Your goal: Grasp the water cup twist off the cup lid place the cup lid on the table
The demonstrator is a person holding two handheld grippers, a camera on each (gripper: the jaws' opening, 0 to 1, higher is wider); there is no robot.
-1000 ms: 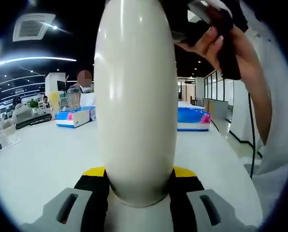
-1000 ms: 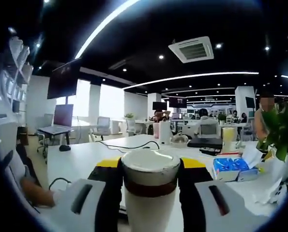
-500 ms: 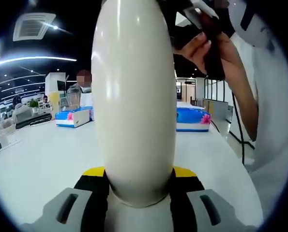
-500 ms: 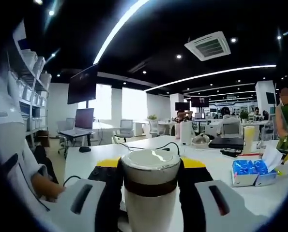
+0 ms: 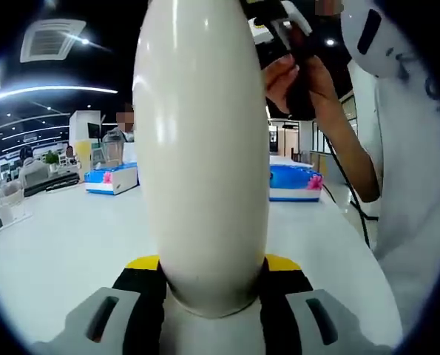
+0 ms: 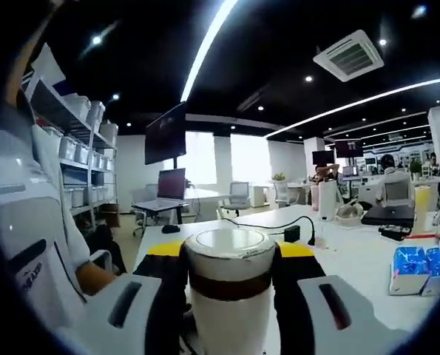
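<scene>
A tall cream water cup (image 5: 205, 148) stands upright in the left gripper view, and my left gripper (image 5: 212, 277) is shut on its lower body with the yellow-and-black jaws pressed to both sides. In the right gripper view, the white cup lid (image 6: 229, 248) with a brown band beneath it sits between the jaws of my right gripper (image 6: 229, 270), which is shut on it. A person's hand (image 5: 308, 81) holds the dark handle of the right gripper at the cup's top in the left gripper view. Whether the lid is off the cup is hidden.
A white table (image 5: 64, 237) stretches out below the cup, with blue boxes (image 5: 293, 181) at its far side. The right gripper view has a white table (image 6: 353, 259), a black cable (image 6: 293, 225), a blue pack (image 6: 412, 262), and shelves with bins (image 6: 79, 155) on the left.
The right gripper view has swung round with the lid held, so the room slid rightward. In the left gripper view the hand at the cup's top moved left. The cup body stayed put.
</scene>
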